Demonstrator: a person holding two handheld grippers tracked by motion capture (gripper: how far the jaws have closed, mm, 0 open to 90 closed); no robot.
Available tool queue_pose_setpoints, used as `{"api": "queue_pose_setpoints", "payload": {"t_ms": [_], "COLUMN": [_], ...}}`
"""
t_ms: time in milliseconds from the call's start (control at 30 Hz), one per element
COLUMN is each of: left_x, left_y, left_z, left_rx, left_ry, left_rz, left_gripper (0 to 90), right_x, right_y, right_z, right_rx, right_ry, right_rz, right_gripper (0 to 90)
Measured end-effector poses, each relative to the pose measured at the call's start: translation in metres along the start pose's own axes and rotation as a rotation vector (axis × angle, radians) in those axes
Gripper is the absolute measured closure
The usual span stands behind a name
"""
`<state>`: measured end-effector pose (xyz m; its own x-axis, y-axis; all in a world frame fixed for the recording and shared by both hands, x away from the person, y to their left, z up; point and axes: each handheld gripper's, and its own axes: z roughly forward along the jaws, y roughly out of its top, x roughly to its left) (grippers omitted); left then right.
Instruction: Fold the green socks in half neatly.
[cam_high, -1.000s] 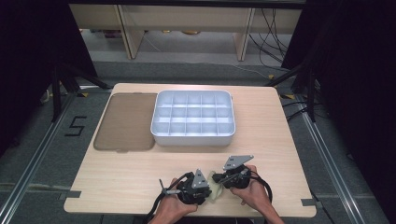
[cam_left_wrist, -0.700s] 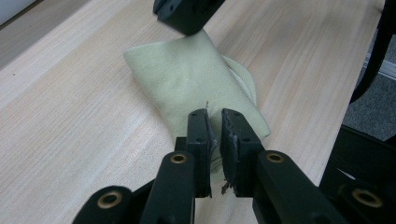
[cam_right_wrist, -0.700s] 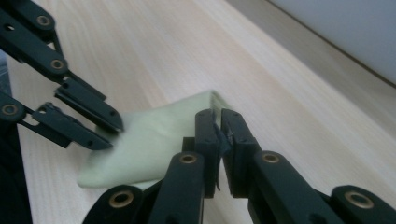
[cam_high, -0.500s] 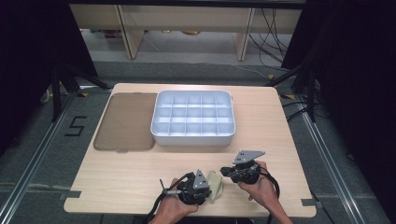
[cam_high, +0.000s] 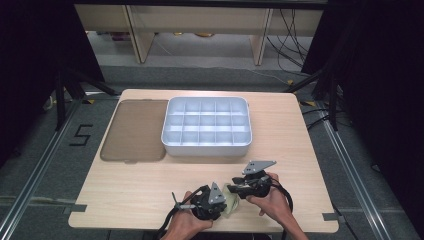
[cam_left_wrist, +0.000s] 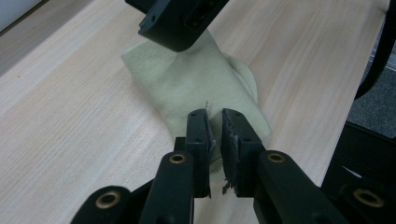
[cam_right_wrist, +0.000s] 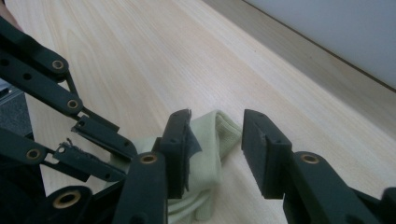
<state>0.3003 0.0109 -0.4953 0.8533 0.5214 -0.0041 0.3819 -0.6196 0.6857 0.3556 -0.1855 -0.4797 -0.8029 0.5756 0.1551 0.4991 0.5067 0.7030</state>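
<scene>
left gripper (cam_left_wrist: 215, 135): nearest the table's front edge, clenched on a fold of the pale green sock (cam_left_wrist: 196, 88); jaws nearly together w/ just a thin bit of fabric pinched between the pads. prob acting as the anchor so the sock can't slide.

right gripper (cam_right_wrist: 215, 135): just been opening, jaws now apart w/ a clear gap. sock cuff sits by the inner jaw, pads not pressing on it, so released. in the left gripper view, hangs right over the far end of the sock. guessing a re-grip somewhere else on the fabric is coming.

sock: on the bare wood near the front edge, between the two grippers (cam_high: 231, 205). bunched / folded over, ribbed cuff end toward the right gripper. one end pinned, other end free atm.

hands: both in from the bottom of the high view, left hand (cam_high: 187, 227) and right hand (cam_high: 270, 200) close together, tools angled toward each other bc both work on the same small item.

table (cam_high: 130, 190): light wood, open space ahead of the sock.

organizer tray (cam_high: 206, 145): white, gridded compartments, well apart from the sock at mid table. compartments look empty from here, maybe where the sock ends up.

lid (cam_high: 134, 130): brownish translucent, flat, just beside the tray's left side; off so the tray stays open.
</scene>
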Motion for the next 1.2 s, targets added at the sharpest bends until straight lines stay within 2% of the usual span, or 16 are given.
{"api": "queue_pose_setpoints", "payload": {"t_ms": [67, 100, 133, 200, 233, 267, 367, 500, 633, 800, 933, 1000, 1133, 1167, 1200], "left_x": [0.0, 0.0, -0.001, 0.0, 0.0, 0.0, 0.0, 0.0, 0.0, 0.0, 0.0, 0.0, 0.001, 0.001, 0.003], "left_y": [0.0, 0.0, 0.0, 0.0, 0.0, 0.0, 0.0, -0.001, -0.001, -0.001, -0.002, -0.002, -0.002, -0.002, -0.001], "left_z": [0.0, 0.0, 0.0, 0.0, 0.0, 0.0, 0.0, 0.0, 0.0, -0.001, -0.001, -0.001, -0.001, -0.001, -0.003], "left_rx": [0.001, 0.004, 0.005, 0.003, 0.001, 0.002, 0.001, 0.0, 0.002, -0.001, -0.009, -0.008, -0.005, -0.007, -0.005], "left_ry": [0.0, 0.003, 0.005, -0.001, -0.001, -0.001, 0.0, 0.007, 0.008, 0.002, 0.005, 0.004, -0.005, 0.005, 0.006], "left_rz": [0.002, 0.007, -0.017, 0.003, -0.001, 0.0, -0.005, -0.006, -0.004, 0.0, -0.003, 0.001, -0.008, -0.015, 0.006], "left_gripper": [80.2, 80.2, 80.2, 80.2, 80.2, 80.1, 79.9, 79.3, 79.0, 78.6, 78.0, 77.9, 76.5, 75.7, 75.7], "right_x": [-0.001, 0.001, 0.001, 0.001, 0.003, 0.001, 0.001, -0.001, -0.001, -0.002, -0.003, -0.003, -0.005, -0.006, -0.006], "right_y": [0.0, 0.0, -0.001, -0.003, -0.004, -0.004, -0.007, -0.011, -0.011, -0.012, -0.013, -0.013, -0.017, -0.019, -0.019], "right_z": [0.001, 0.001, 0.003, 0.005, 0.006, 0.008, 0.011, 0.014, 0.016, 0.018, 0.019, 0.019, 0.019, 0.019, 0.019], "right_rx": [0.005, 0.016, 0.015, 0.029, 0.04, 0.045, 0.075, 0.084, 0.101, 0.1, 0.101, 0.101, 0.077, 0.067, 0.067], "right_ry": [0.002, 0.011, 0.008, 0.005, 0.01, 0.01, 0.009, 0.014, 0.021, 0.035, 0.045, 0.048, 0.081, 0.099, 0.099], "right_rz": [-0.017, 0.0, -0.002, 0.004, 0.031, 0.019, 0.03, 0.082, 0.09, 0.13, 0.12, 0.132, 0.153, 0.17, 0.17], "right_gripper": [61.5, 60.6, 59.9, 58.8, 57.9, 57.1, 56.5, 56.0, 56.0, 56.1, 56.9, 57.6, 64.7, 66.9, 66.9]}}
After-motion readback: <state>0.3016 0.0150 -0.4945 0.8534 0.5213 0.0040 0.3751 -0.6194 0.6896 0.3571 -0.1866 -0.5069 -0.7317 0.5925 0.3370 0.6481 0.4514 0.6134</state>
